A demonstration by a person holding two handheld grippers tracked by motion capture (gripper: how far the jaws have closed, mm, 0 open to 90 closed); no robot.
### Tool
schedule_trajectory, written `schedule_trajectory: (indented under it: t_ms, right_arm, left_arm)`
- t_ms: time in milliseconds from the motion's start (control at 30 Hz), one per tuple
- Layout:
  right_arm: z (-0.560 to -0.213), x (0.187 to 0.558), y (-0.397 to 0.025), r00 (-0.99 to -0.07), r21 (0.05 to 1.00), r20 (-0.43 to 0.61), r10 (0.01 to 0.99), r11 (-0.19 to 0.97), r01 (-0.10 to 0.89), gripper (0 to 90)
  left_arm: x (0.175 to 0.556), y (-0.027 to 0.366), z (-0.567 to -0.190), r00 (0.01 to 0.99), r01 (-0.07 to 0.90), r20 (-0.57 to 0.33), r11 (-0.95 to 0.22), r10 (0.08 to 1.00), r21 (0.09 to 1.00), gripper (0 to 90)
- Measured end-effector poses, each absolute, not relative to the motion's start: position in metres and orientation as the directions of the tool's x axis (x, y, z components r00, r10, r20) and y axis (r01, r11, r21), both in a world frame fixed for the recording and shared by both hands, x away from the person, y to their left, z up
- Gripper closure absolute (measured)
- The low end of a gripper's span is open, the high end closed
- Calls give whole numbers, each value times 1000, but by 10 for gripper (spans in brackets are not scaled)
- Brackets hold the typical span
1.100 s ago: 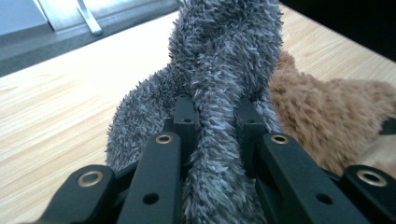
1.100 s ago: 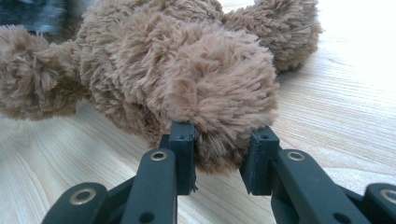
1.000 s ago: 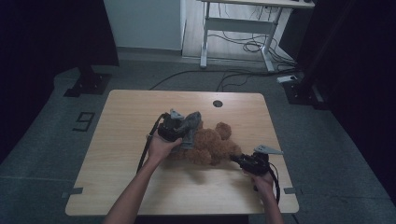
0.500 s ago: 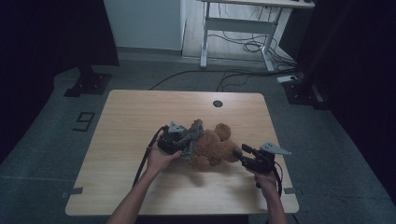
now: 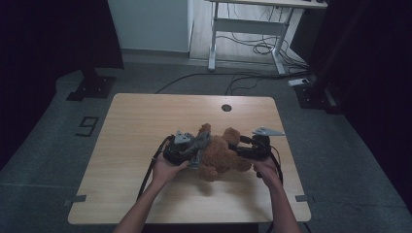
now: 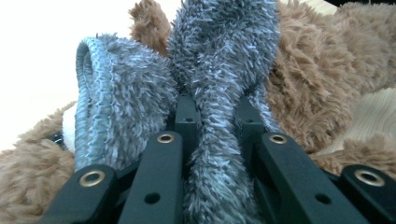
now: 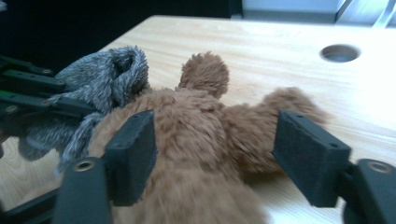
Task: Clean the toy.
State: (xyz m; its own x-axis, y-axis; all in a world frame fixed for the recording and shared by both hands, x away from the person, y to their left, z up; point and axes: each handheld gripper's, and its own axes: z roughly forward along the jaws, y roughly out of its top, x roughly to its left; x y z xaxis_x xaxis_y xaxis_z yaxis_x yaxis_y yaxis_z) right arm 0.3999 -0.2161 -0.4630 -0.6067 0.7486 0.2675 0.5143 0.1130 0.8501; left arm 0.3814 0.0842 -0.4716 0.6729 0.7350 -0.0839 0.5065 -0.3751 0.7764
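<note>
Brown teddy (image 5: 221, 155) lies on the table (image 5: 145, 121), near the front middle, between my two hands. My left hand-held gripper (image 5: 187, 149) is clamped on a grey fuzzy garment (image 6: 219, 93), looks like a small knit hat or sock; in the left gripper view a fold of it runs straight down between the jaws and the ribbed opening (image 6: 86, 93) gapes to one side, pressed against the bear's fur. My right hand-held gripper (image 7: 215, 154) has its jaws wide apart, straddling the bear's body, pads (image 7: 135, 154) near the fur but not squeezing, far pad clear of it. In the right gripper view the garment sits bunched at the bear's upper end beside a round ear or paw (image 7: 204, 70), touching it, cannot tell if any part is actually inside the opening. Judgement: dressing the bear, early to middle. Done: garment picked up and brought to the bear, bear roughly lined up. Left: right side needs to close on the bear to hold it steady, then pull the opening over the limb or head and seat it. Garment not on yet as far as I can see. Nothing else on the table besides the cable hole (image 5: 226, 107)
</note>
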Motion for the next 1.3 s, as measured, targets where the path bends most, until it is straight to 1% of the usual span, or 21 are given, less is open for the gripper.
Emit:
schedule_trajectory:
  t_ms: [133,267,367,533,633,700,833,933,1033,1100,1133,1300]
  right_arm:
    - [-473,410,-200,-611,817,289,737,143,558,219]
    - [-487,409,-196,-626,795,313,714,164,584,193]
    - [-495,404,-198,-633,788,344,694,153,596,192]
    - [-507,393,-198,-668,782,359,652,181,597,209]
    - [-520,383,-193,-691,773,341,637,228,592,226]
    - [-525,377,-193,-688,784,336,644,213,583,276]
    - [-531,369,-194,-689,792,335,643,203,575,409]
    - [-535,365,-195,-689,802,337,642,187,567,475]
    - [-539,360,-195,-676,815,342,652,153,559,511]
    - [-540,358,-194,-675,820,339,655,145,553,519]
    - [-543,354,-192,-684,835,321,655,144,530,531]
    - [-543,349,-188,-695,842,292,657,168,513,548]
  left_arm:
    - [380,85,-473,673,505,-90,-367,735,781,763]
    - [377,87,-475,675,504,-96,-361,732,785,763]
    - [372,87,-477,677,502,-104,-354,729,789,763]
    - [359,88,-482,686,493,-105,-353,720,795,764]
    - [352,89,-485,694,487,-105,-356,713,798,764]
    - [348,89,-486,694,482,-102,-355,713,801,763]
    - [344,87,-486,697,482,-95,-366,711,796,763]
    - [344,85,-481,696,493,-108,-363,710,791,761]
    - [346,81,-471,690,497,-121,-347,713,795,758]
    - [348,77,-466,689,490,-119,-339,715,803,758]
    - [352,69,-457,696,480,-113,-341,709,808,757]
    - [362,27,-439,731,452,-103,-366,674,813,752]
